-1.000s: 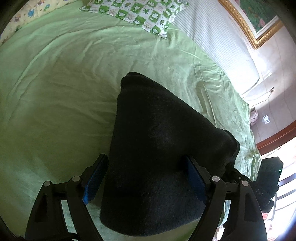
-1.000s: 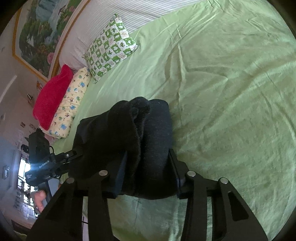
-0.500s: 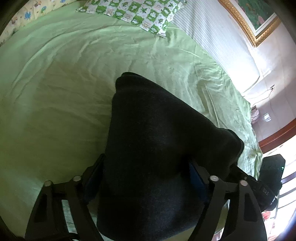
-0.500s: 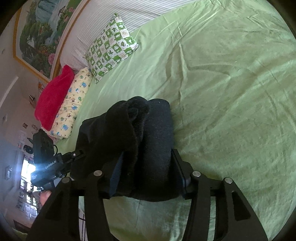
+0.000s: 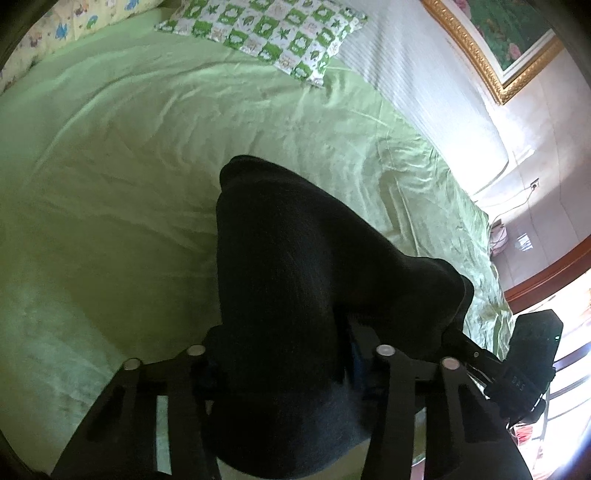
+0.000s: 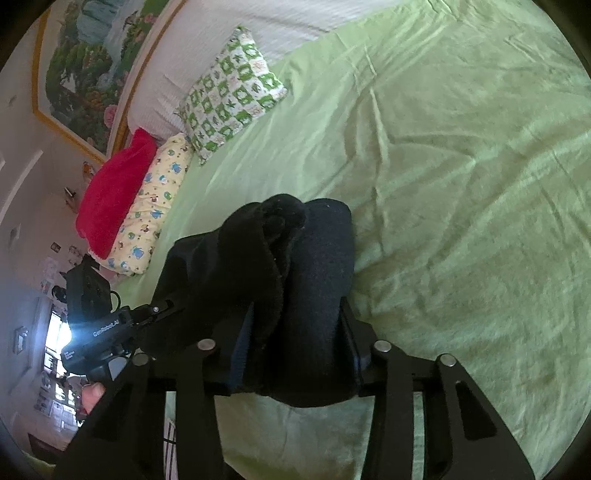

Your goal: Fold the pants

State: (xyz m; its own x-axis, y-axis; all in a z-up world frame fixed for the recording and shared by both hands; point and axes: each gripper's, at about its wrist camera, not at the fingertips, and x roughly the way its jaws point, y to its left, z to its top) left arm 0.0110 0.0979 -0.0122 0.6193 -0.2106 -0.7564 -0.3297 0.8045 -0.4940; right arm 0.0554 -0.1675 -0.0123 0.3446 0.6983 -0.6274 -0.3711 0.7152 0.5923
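The black pants (image 5: 295,280) hang bunched between both grippers above the green bed sheet (image 5: 110,192). My left gripper (image 5: 284,354) is shut on one end of the pants, its jaws squeezed against the thick fabric. My right gripper (image 6: 295,343) is shut on the other end of the pants (image 6: 295,266), where the folded layers stand up between its jaws. In the left wrist view the right gripper (image 5: 517,369) shows at the lower right. In the right wrist view the left gripper (image 6: 99,325) shows at the left.
A green checked pillow (image 6: 229,99), a yellow patterned pillow (image 6: 151,206) and a red pillow (image 6: 110,188) lie at the head of the bed by the white headboard (image 6: 258,22). A framed painting (image 6: 88,62) hangs above. The bed's edge and wall (image 5: 535,206) are at the right.
My left gripper's jaws have closed from wide apart onto the pants. The right gripper keeps its hold and has shifted only slightly.
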